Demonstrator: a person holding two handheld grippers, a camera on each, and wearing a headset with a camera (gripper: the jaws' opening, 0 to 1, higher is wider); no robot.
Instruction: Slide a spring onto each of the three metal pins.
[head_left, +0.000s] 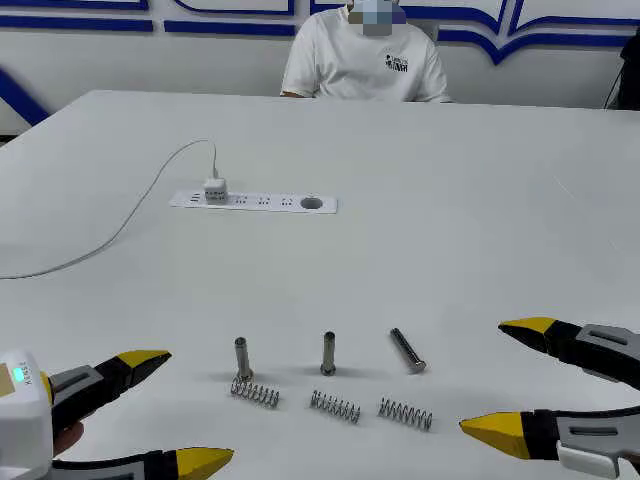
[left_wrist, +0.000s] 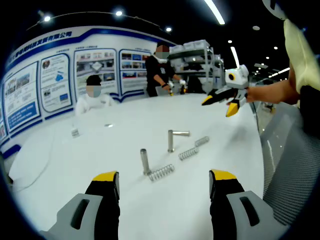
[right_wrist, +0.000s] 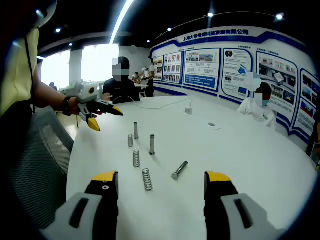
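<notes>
Both tools hang open with nothing between their jaws, low at the near edge of the white surface: the left tool at the near left, the right tool at the near right. The three pins stand in a row across the surface between them, and the three springs lie in a second row just nearer the person, one in front of each pin. The left pin and the middle pin are upright on their heads; the right pin lies on its side, shank pointing away and to the left, head towards the right tool. Each spring lies flat with its long axis running left to right, across the line of either tool's reach and at right angles to the upright pins. The left spring is the one nearest the left tool, its left end at the foot of the left pin, touching it or just short of it. The right spring is nearest the right tool, and the middle spring lies between the two. As I judge it, a spring must be gripped across its coils and turned upright before it can drop over a standing pin, while the fallen pin must first be stood up or held by the other tool.
</notes>
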